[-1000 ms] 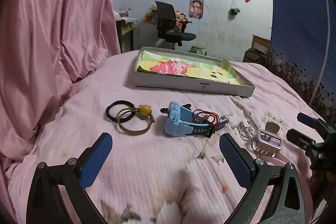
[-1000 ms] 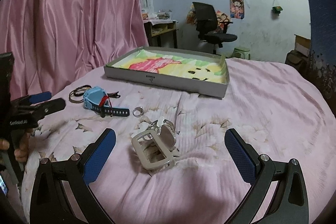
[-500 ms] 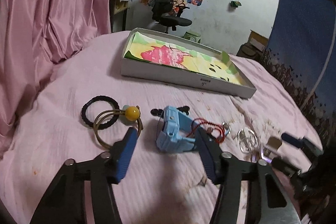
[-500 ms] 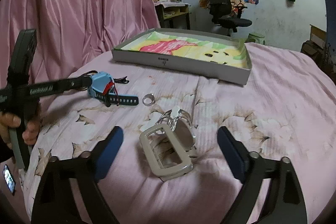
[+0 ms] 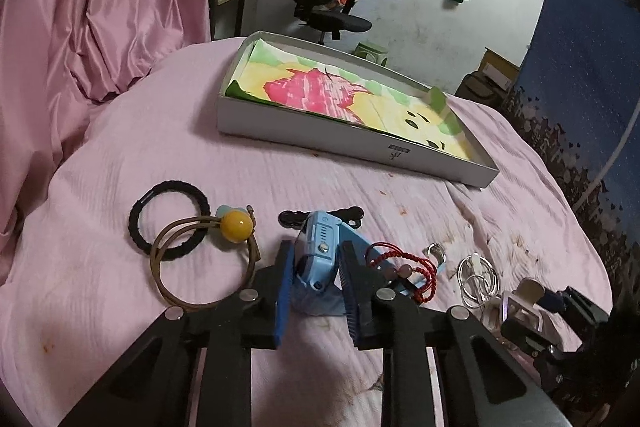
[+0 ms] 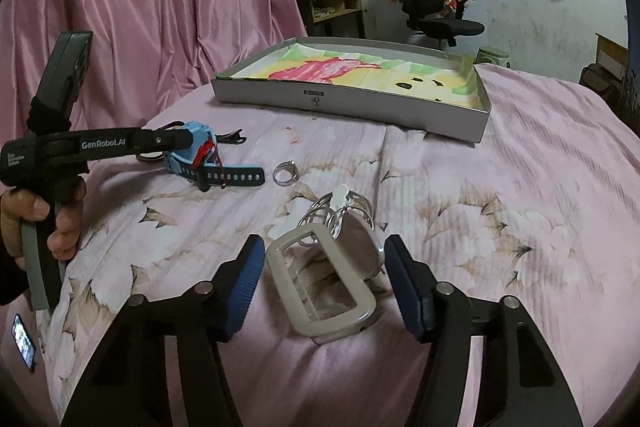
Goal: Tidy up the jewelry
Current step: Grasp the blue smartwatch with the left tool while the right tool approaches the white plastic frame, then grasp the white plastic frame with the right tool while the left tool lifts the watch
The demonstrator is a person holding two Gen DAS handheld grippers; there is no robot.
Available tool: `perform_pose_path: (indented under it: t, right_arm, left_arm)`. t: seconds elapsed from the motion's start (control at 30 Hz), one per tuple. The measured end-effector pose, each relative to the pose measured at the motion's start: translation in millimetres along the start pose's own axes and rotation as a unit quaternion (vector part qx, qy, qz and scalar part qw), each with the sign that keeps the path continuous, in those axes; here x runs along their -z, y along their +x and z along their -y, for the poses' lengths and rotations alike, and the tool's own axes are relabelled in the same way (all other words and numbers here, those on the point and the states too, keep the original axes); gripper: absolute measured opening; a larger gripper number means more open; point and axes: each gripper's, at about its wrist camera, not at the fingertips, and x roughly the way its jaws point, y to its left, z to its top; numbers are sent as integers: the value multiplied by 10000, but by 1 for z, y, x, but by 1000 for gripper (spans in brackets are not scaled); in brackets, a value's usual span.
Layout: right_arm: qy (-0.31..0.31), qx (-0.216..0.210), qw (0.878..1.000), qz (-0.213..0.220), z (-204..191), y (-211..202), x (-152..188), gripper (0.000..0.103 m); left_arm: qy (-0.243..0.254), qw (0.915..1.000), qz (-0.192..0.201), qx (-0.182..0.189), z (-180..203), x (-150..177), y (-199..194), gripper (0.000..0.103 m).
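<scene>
My left gripper (image 5: 316, 287) is shut on the body of a blue watch (image 5: 320, 247) lying on the pink bedspread, and a red cord bracelet (image 5: 404, 267) drapes over its strap. From the right wrist view the same watch (image 6: 192, 143) sits at the left gripper's tip. My right gripper (image 6: 326, 275) is open, its pads close on either side of a beige rectangular frame (image 6: 320, 283) that leans on silver hoops (image 6: 344, 211). A silver ring (image 6: 285, 173) lies between the two groups.
A black hair tie (image 5: 170, 219) and a brown elastic with a yellow bead (image 5: 236, 225) lie left of the watch. A shallow grey box (image 5: 320, 143) lined with a coloured drawing sits further back. Pink curtain hangs at the left; a hand (image 6: 60, 227) holds the left gripper.
My left gripper moved forward and closed from wide open onto the blue watch. My right gripper lowered over the beige frame and its fingers narrowed around it.
</scene>
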Motion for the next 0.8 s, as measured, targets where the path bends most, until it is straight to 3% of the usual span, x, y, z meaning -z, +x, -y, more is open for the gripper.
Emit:
perform_pose_path:
  t: [0.5,0.57,0.8]
  right_arm:
    - [-34,-36,9996,291,0,-14,2,52]
    - [-48,-20,9994,330,0,-16,1,17]
    - [-6,-15,9997,230,4,-14,-1,16]
  left_arm:
    - [525,9961,683,-163,20,7,-40,18]
    - [539,9960,705,-119,22,5,-44,18]
    - [488,9962,713,68,25,4,-54,18]
